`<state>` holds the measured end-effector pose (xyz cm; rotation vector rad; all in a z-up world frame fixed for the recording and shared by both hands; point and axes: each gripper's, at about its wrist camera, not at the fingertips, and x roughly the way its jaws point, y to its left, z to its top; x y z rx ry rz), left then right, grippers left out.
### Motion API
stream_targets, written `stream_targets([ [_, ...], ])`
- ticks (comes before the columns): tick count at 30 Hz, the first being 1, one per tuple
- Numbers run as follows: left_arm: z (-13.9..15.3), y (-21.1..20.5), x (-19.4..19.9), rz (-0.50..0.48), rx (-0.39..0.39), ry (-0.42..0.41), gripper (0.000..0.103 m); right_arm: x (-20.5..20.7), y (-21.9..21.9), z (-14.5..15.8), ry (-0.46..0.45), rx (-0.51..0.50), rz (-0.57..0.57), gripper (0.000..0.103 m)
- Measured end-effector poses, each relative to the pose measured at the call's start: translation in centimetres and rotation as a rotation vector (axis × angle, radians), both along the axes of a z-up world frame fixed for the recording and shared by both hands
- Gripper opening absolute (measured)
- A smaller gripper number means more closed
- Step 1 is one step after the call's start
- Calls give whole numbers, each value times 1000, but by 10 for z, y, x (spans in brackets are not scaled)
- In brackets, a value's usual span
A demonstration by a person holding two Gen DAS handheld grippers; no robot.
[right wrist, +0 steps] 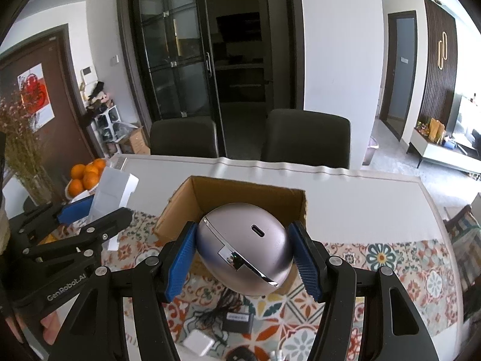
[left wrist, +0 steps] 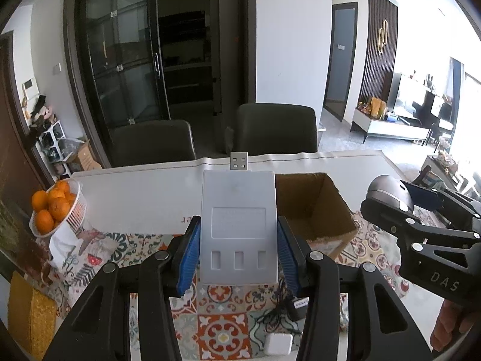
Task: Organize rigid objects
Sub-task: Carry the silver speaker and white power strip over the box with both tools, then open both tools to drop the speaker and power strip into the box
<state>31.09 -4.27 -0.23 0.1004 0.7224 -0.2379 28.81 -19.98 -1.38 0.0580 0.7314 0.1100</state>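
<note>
My left gripper [left wrist: 239, 251] is shut on a flat white USB device [left wrist: 239, 225], its metal plug pointing away from me, held above the patterned tablecloth. My right gripper [right wrist: 242, 255] is shut on a silver egg-shaped gadget [right wrist: 245, 246] with a small port on top, held just before the open cardboard box [right wrist: 192, 195]. In the left wrist view the same box [left wrist: 324, 201] lies to the right of the white device, and the right gripper [left wrist: 399, 192] with the silver gadget [left wrist: 386, 192] hangs at the far right. The left gripper [right wrist: 90, 207] and white device [right wrist: 114, 192] show at the left of the right wrist view.
A white basket of oranges [left wrist: 54, 207] stands at the table's left. A black adapter with tangled cable [right wrist: 237, 320] and a white charger [left wrist: 278, 344] lie on the patterned cloth [right wrist: 390, 258] below the grippers. Two dark chairs [left wrist: 275, 129] stand behind the white table [left wrist: 144, 195].
</note>
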Motion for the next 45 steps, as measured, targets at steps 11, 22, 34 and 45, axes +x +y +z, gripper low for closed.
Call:
stream_targets([
  [11, -11, -16, 60, -11, 62, 87, 47, 50, -6, -11, 66, 12, -6, 62],
  [22, -42, -41, 104, -36, 148, 191, 47, 89, -27, -52, 193, 29, -47, 62],
  [34, -51, -44, 112, -27, 151, 235, 57, 98, -32, -54, 213, 12, -60, 62],
  [45, -39, -8, 96, 61, 148, 206, 68, 103, -12, -50, 209, -8, -18, 63],
])
